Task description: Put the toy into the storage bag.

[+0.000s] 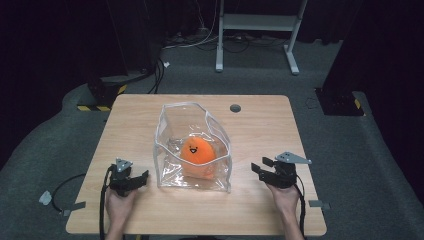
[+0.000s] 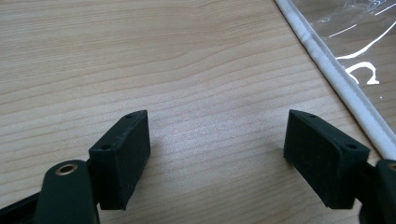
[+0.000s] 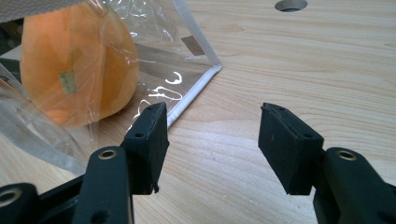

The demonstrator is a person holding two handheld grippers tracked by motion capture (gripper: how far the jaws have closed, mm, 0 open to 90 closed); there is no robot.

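Note:
A clear plastic bag (image 1: 192, 147) with white piping stands open-topped in the middle of the wooden table (image 1: 260, 125). Inside it sits an orange plush toy (image 1: 198, 152) with a smiling face; the right gripper view shows the toy (image 3: 77, 60) through the plastic. My left gripper (image 1: 141, 179) rests on the table just left of the bag, jaws open and empty (image 2: 217, 156), with the bag's white seam (image 2: 336, 74) close by. My right gripper (image 1: 259, 167) rests to the bag's right, also open with nothing between its jaws (image 3: 212, 135).
A round cable hole (image 1: 235, 108) lies in the table's far side. Beyond the table are a white desk frame (image 1: 257, 30), dark stands and cables on grey carpet. Bare wood surrounds the bag on both sides.

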